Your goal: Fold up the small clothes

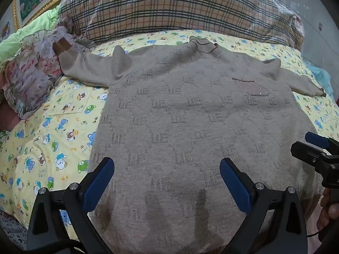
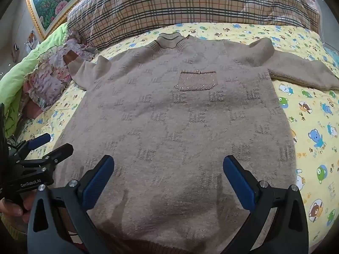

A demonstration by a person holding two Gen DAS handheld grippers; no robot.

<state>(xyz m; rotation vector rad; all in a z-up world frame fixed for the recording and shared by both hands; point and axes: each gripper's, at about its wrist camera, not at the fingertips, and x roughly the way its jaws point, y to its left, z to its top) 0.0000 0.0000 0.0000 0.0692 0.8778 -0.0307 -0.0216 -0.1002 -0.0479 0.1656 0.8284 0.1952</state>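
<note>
A beige knit sweater (image 1: 190, 127) lies flat, front up, on a bear-print sheet (image 1: 53, 137), collar (image 2: 170, 42) toward the plaid quilt (image 1: 169, 8) and both sleeves spread outward. The left gripper (image 1: 167, 182) and right gripper (image 2: 168, 182) hover above the hem end, each with its jaws wide apart and holding nothing.

The fold has not begun. A clean first step would likely be to pinch one sleeve (image 2: 305, 72) near its cuff and lay it across the chest, keeping the body smooth, since thick knit bunches easily.

Readable writing: "GenRobot.AI" on the left gripper's body in the right wrist view, and a repeated knitted motif that seems to read "UE". The sequinned pocket (image 2: 198, 80) carries a small clasp, too small to read.
</note>
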